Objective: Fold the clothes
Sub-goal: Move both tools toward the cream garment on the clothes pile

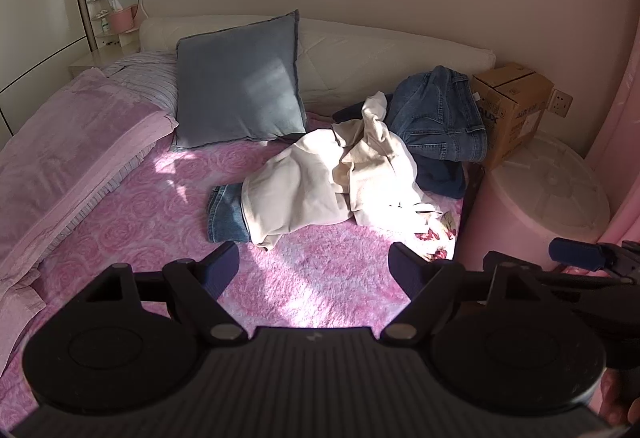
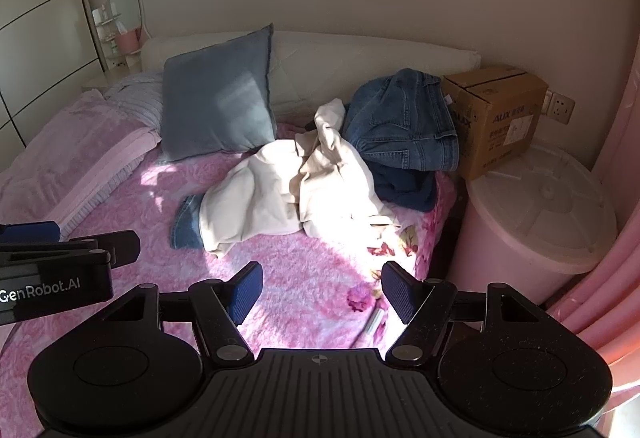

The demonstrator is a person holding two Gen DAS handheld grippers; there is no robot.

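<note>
On the pink bed (image 1: 320, 278), seen along the left gripper (image 1: 314, 270), a heap of clothes lies toward the far right corner: a cream garment (image 1: 312, 182) crumpled on top, a jeans leg (image 1: 224, 214) poking out from under its near left edge, more jeans (image 1: 436, 118) bunched behind it against the headboard, and something dark (image 1: 440, 176) beneath those. None of it looks folded. The left gripper hangs over bare blanket short of the heap, jaws spread wide and holding nothing; the right gripper shows only as a tip at the right edge. From the right gripper (image 2: 322, 290) the same heap sits ahead and slightly left, the cream garment (image 2: 280, 194) in a patch of sun, the jeans (image 2: 400, 122) just beside a box (image 2: 500, 114) on a pink bin (image 2: 536, 210). Its jaws too stand wide apart and empty, above the blanket near a small white tube (image 2: 374, 320). I'd judge the cream cloth light and limp, sure to sag and drag, best pinched at a hem or corner on its near edge; the denim looks heavier and stiffer, easier to take by the waistband or leg cuff.
</note>
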